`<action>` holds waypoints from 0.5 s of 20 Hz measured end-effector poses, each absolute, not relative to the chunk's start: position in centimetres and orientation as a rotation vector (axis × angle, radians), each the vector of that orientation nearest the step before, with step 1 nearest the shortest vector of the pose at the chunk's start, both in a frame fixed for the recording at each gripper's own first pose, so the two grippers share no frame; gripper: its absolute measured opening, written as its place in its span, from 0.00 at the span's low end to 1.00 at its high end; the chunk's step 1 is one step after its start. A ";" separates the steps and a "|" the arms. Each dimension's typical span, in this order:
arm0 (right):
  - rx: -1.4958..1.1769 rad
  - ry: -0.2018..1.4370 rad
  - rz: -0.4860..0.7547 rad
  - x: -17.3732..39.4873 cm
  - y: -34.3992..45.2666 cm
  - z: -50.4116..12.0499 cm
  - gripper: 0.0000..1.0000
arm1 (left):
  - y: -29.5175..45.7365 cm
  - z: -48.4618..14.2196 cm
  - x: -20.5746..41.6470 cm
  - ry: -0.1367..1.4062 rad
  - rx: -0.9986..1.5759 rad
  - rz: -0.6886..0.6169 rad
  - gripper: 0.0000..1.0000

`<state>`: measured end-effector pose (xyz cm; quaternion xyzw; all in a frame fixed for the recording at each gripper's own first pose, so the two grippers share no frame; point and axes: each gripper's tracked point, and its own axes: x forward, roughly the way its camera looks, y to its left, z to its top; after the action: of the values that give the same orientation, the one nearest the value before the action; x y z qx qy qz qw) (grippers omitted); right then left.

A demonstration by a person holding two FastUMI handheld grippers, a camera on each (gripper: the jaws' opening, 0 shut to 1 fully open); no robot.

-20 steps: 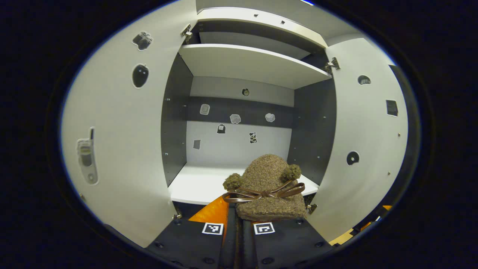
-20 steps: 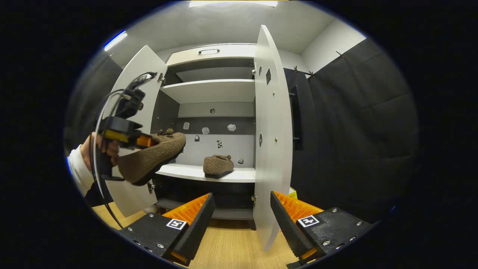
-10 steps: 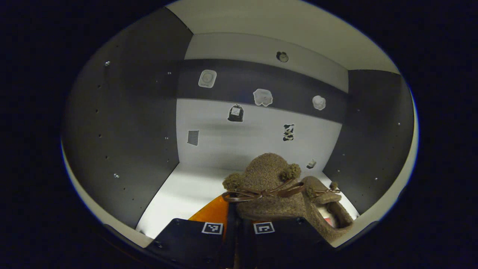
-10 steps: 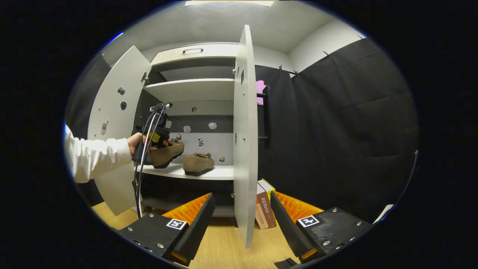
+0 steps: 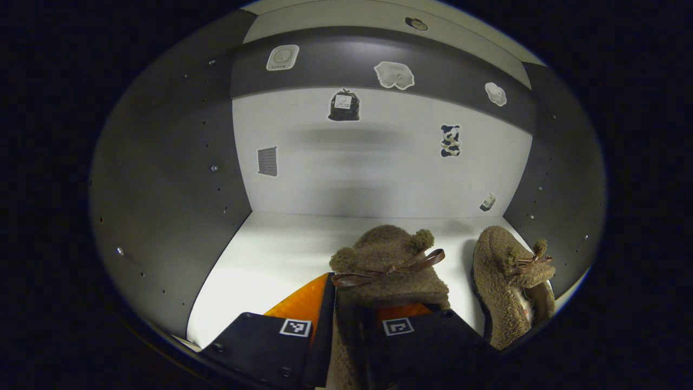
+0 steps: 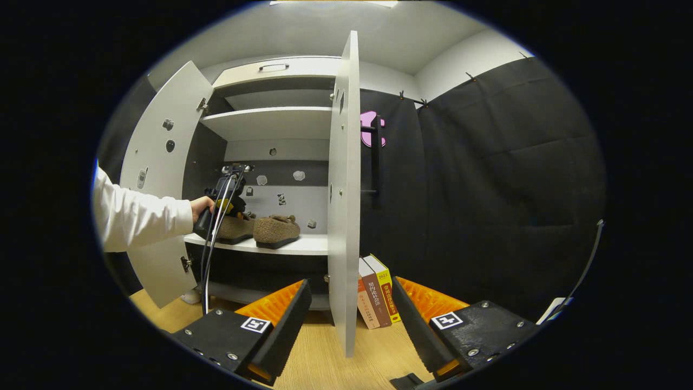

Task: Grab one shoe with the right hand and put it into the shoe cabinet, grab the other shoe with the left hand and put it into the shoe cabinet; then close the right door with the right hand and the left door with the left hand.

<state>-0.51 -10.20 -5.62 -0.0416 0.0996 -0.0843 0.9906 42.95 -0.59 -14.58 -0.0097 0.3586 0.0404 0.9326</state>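
In the left gripper view, your left gripper (image 5: 346,330) reaches into the shoe cabinet (image 5: 162,179), low over the white shelf (image 5: 270,260). Its two fingers are clenched on the heel end of a fuzzy brown shoe (image 5: 387,265), one finger on each side of the fabric. The toe points toward the back wall, and the ribbon bow (image 5: 387,268) lies across its top between two small pompoms. The other shoe (image 5: 511,281) sits on the same shelf just to the right, near the dark side wall, apart from the one you hold. Small stickers (image 5: 345,104) dot the back panel.

In the right gripper view, your right gripper (image 6: 349,319) hangs outside the cabinet above the wooden floor (image 6: 325,363), its fingers spread wide with nothing between them. The right door (image 6: 344,189) stands open, edge-on straight ahead of those fingers. The left door (image 6: 162,179) is swung open too. Farther off, your white-sleeved arm (image 6: 138,216) holds the left gripper (image 6: 224,208) at the shelf (image 6: 303,245), where both shoes (image 6: 276,230) lie side by side. Whether the held one touches the shelf, you cannot tell from here. A few books (image 6: 376,295) stand on the floor beside the right door, against the black cloth.
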 end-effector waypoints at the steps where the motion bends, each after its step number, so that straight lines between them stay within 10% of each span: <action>1: -0.080 0.201 -0.167 -0.5 -10.1 -5.7 0.92 | -0.1 -14.7 42.7 0.740 -0.024 0.092 0.39; 7: -0.067 0.200 -0.160 -0.5 -10.0 -5.8 0.92 | 0.1 -14.0 41.4 0.742 -0.052 0.048 0.87; 10: -0.051 0.199 -0.149 -0.6 -9.9 -5.8 0.92 | -0.2 -12.0 40.5 0.722 -0.053 0.006 0.91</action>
<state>-0.57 -9.89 -5.81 -0.0256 0.0995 -0.0745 0.9919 40.53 -0.22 -12.03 -0.0259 0.3531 0.0031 0.9352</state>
